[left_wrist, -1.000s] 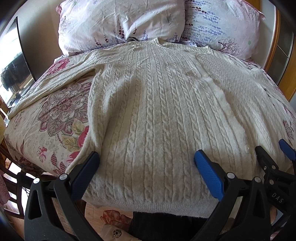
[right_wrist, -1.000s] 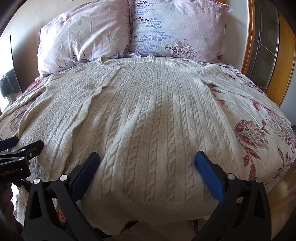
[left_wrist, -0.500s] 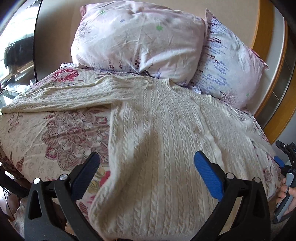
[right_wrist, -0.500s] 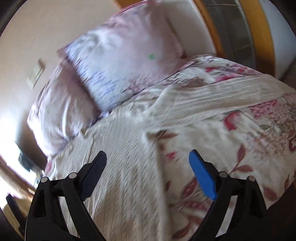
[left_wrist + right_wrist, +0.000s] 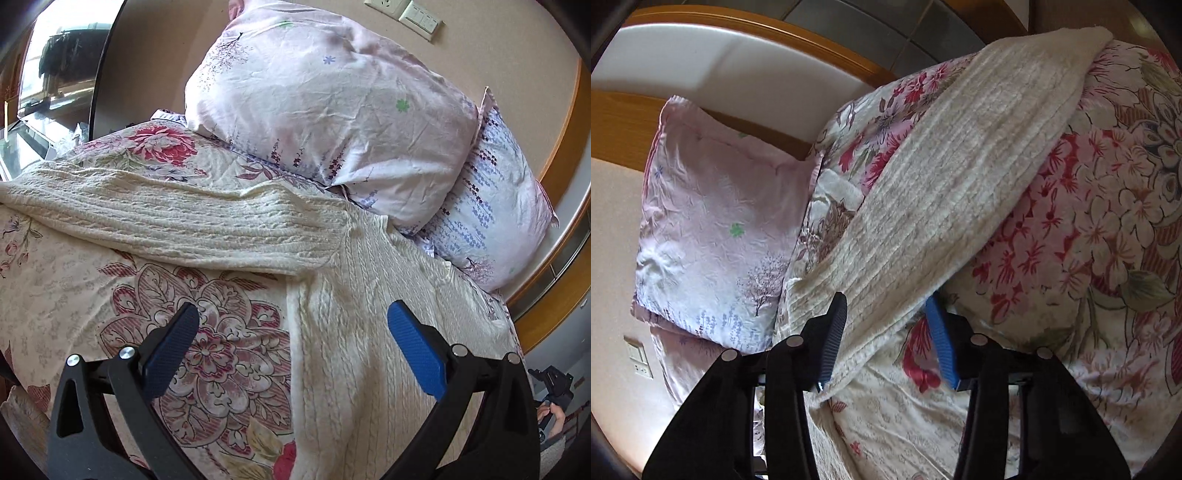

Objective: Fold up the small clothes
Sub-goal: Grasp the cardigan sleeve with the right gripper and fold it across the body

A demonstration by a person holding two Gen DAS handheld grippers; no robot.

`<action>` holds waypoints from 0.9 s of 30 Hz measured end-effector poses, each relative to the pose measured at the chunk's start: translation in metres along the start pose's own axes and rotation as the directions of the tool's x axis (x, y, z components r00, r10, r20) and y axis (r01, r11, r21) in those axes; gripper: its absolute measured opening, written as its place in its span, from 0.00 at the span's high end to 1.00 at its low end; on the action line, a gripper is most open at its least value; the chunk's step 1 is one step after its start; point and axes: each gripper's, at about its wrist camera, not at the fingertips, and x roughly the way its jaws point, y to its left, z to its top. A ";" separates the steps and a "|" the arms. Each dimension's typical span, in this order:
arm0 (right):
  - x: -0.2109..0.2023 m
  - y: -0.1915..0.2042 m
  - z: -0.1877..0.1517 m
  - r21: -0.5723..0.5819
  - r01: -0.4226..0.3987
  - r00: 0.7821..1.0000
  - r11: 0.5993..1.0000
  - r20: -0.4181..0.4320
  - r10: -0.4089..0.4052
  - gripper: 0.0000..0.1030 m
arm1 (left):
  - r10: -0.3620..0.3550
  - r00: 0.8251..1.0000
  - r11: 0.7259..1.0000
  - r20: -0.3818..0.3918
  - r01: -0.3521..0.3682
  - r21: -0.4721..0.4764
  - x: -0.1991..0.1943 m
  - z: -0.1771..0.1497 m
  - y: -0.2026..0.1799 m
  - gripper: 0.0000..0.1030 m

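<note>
Here the cream cable-knit cardigan [image 5: 362, 369] lies spread on the bed, filling the centre and lower right of the left wrist view, one sleeve [image 5: 177, 221] stretched toward the left edge. The left gripper [image 5: 291, 350] hovers over the body's side edge, jaws wide apart and empty. The right gripper [image 5: 886, 339] has its jaws around the other sleeve [image 5: 960, 184] near the shoulder; whether they pinch it I cannot tell. A shallow bite could let the thick knit slip out, or snag the floral quilt [image 5: 1108, 240] beneath. Two pillows [image 5: 332, 110] lean against the beige wall [image 5: 480, 55].
</note>
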 end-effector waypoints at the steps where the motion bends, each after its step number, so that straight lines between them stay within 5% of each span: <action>1: 0.001 -0.001 0.004 0.011 0.001 1.000 1.000 0.012 -0.002 0.62 | 0.003 1.000 1.000 0.005 -0.003 -0.009 0.001 0.001 0.003 0.02; 7: 0.005 -0.008 0.012 0.028 0.048 0.996 0.998 0.069 -0.050 0.87 | 0.033 0.999 0.998 -0.013 -0.033 -0.056 0.006 0.005 0.017 0.02; 15: 0.007 0.013 0.013 -0.091 0.105 0.986 0.990 0.136 -0.093 0.93 | 0.025 0.998 0.995 -0.062 -0.031 -0.097 0.012 0.008 0.036 0.02; 21: -0.008 0.074 0.003 -0.285 0.030 0.982 0.958 0.186 0.024 0.93 | 0.017 0.999 0.991 -0.039 -0.022 -0.134 0.010 0.011 0.049 0.02; 27: 0.003 0.164 -0.044 -0.540 -0.115 0.974 0.834 0.104 0.202 0.93 | -0.010 0.998 0.977 -0.056 -0.002 -0.215 0.010 0.010 0.061 0.02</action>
